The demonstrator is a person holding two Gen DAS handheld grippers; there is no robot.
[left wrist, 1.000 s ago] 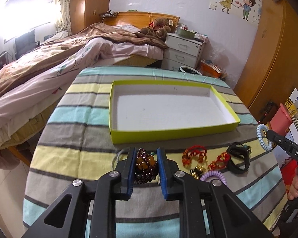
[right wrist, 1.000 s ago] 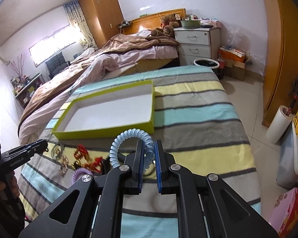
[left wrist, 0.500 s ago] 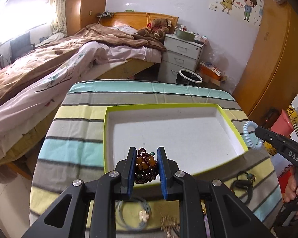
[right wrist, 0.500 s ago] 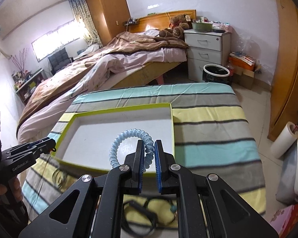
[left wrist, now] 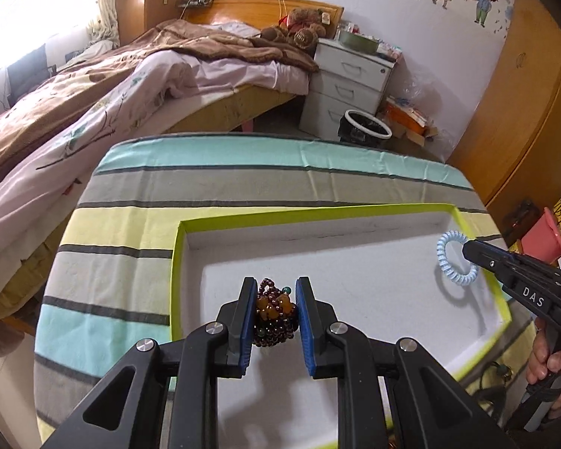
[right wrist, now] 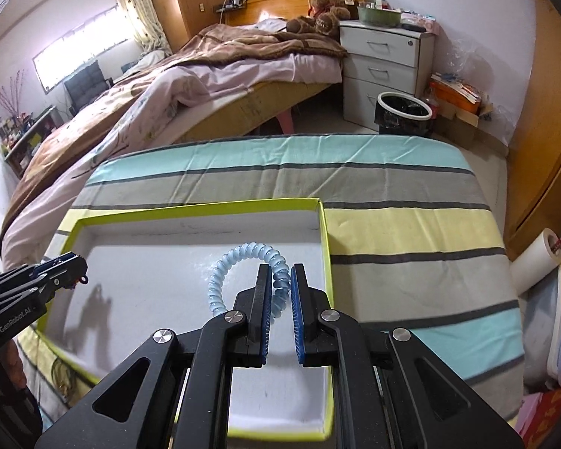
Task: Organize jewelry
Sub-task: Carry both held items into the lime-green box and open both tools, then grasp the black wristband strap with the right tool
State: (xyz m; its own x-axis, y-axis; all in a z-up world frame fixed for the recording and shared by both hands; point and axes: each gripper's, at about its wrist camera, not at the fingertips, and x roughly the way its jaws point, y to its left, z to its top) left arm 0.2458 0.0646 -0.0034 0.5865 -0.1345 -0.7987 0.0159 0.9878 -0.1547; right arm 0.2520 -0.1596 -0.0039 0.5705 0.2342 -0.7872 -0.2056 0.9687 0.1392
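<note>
My left gripper is shut on a bunched bead bracelet of dark red and amber beads, held above the left part of the white tray with a lime-green rim. My right gripper is shut on a pale blue spiral hair tie, held above the right part of the same tray. In the left wrist view the right gripper and hair tie hang over the tray's right side. In the right wrist view the left gripper is at the tray's left edge.
The tray lies on a table with a striped cloth. More jewelry lies in front of the tray, mostly hidden. A bed, a white drawer unit and a bin stand beyond the table.
Both grippers have moved forward from the jewelry pile to over the tray, each carrying its item. The pile has dropped out of view below.
</note>
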